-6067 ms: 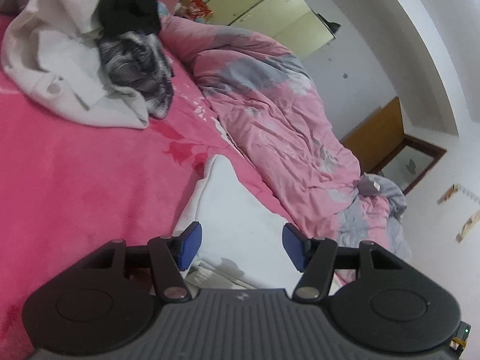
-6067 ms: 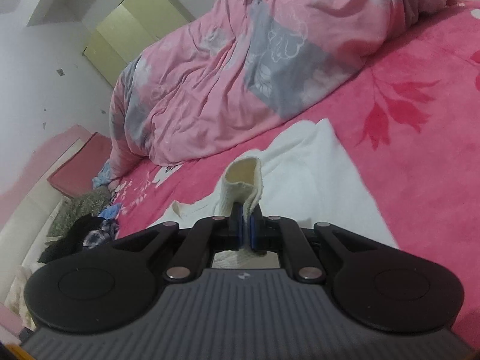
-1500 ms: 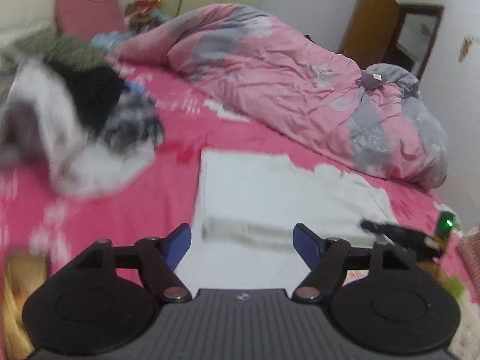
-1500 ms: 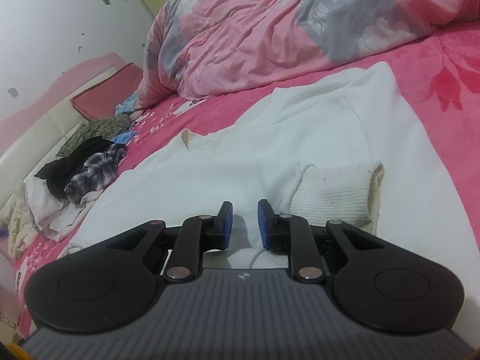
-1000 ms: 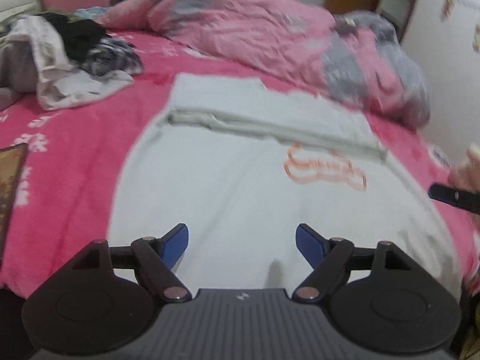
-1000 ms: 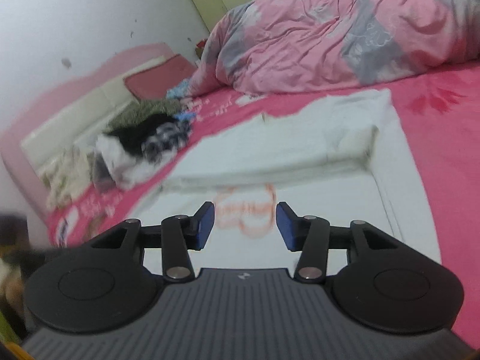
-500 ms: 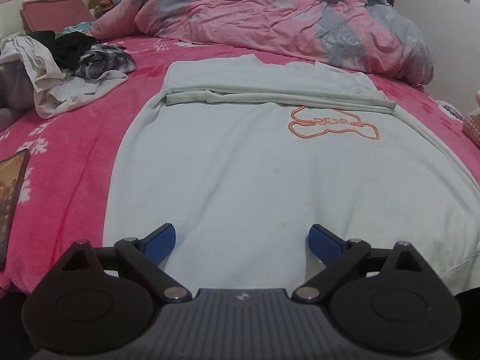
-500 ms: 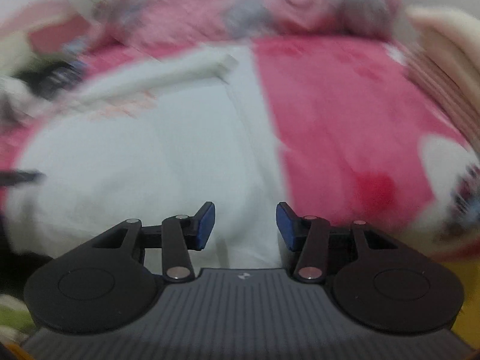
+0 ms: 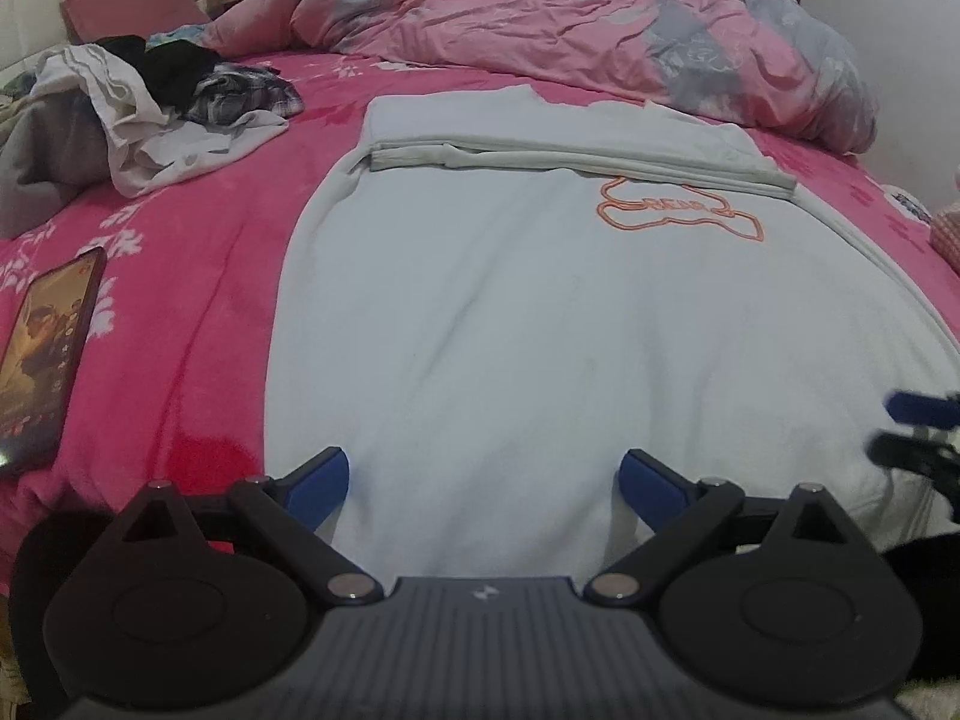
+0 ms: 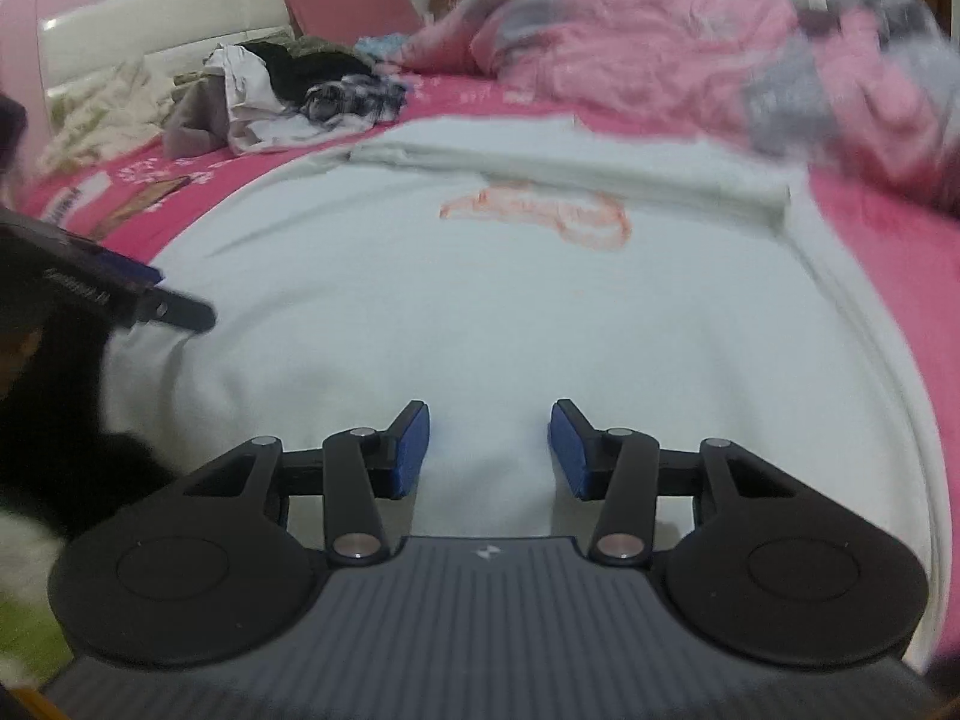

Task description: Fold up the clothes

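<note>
A white sweatshirt (image 9: pixel 540 312) lies flat on the pink bed (image 9: pixel 198 276), its sleeves folded across the chest just above an orange outline logo (image 9: pixel 678 213); the lettering inside the logo is too small to read. The left gripper (image 9: pixel 483 480) hangs over the sweatshirt's near hem, jaws spread wide after just opening, nothing between them. The right gripper (image 10: pixel 489 450) is half open over the same hem, pressing on nothing. Left of the sweatshirt lie a phone (image 9: pixel 51 354) and a heap of clothes (image 9: pixel 150 102).
</note>
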Demonstrator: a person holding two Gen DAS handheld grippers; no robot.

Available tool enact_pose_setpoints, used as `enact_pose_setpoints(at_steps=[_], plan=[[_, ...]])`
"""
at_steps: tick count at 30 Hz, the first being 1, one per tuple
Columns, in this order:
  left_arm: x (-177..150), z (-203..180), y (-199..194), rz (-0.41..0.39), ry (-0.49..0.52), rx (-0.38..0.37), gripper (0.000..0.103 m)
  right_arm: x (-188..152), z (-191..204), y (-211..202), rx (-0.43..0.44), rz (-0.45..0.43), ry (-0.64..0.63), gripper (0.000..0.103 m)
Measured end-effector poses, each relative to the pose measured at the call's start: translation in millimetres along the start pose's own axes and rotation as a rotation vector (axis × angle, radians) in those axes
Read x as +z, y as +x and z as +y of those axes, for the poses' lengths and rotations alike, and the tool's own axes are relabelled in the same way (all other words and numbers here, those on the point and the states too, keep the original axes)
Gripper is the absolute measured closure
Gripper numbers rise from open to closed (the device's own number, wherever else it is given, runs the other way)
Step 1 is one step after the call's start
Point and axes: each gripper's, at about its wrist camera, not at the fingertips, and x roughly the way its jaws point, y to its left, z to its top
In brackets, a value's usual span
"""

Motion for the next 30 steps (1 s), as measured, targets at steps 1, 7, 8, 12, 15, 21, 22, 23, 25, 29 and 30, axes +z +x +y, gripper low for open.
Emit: enact_pose_setpoints(at_steps=[1, 7, 8, 12, 15, 21, 22, 23, 25, 29, 30], plan=[[-0.8, 0.8, -2.1, 0.000, 0.005, -0.006, 0.005, -2.9, -3.6, -8.8, 0.008, 0.019, 0.017, 0.058], [-5.5, 4.2, -16.3, -0.033, 0.018, -0.019, 0.005, 34.0, -4.1, -22.3, 0.117, -0.083, 0.037, 0.058], [-6.5, 5.3, -17.7, -0.039, 0.011, -0.012, 0.005, 48.0, -1.6, -11.2, 0.136, -0.109, 0.025, 0.058], [-10.6, 9.7, -24.8, -0.063, -0.014, 0.023, 0.005, 108.4, 27.7, 71.8, 0.238, -0.116, -0.015, 0.058], [-11.3, 14.5, -31.2, -0.086, -0.030, 0.039, 0.005, 137.1, 57.2, 133.0, 0.266, -0.073, -0.062, 0.059], [-7.0, 29.0, -32.4, -0.121, -0.065, 0.022, 0.005, 114.8, 76.1, 163.6, 0.233, 0.035, -0.119, 0.061], [-5.1, 30.6, -29.4, -0.123, -0.065, 0.014, 0.006, 104.6, 75.4, 150.5, 0.227, 0.039, -0.149, 0.061], [-2.4, 31.7, -25.3, -0.123, -0.062, 0.006, 0.006, 95.0, 73.2, 135.9, 0.218, 0.041, -0.169, 0.061], [2.4, 32.6, -17.3, -0.120, -0.052, 0.012, 0.006, 76.4, 67.1, 104.1, 0.208, 0.067, -0.191, 0.061], [9.6, 37.5, -9.1, -0.120, -0.060, 0.031, 0.007, 61.4, 58.8, 60.1, 0.184, 0.178, -0.225, 0.062], [10.5, 38.9, -9.1, -0.121, -0.067, 0.031, 0.007, 65.2, 60.9, 56.8, 0.174, 0.177, -0.241, 0.063]])
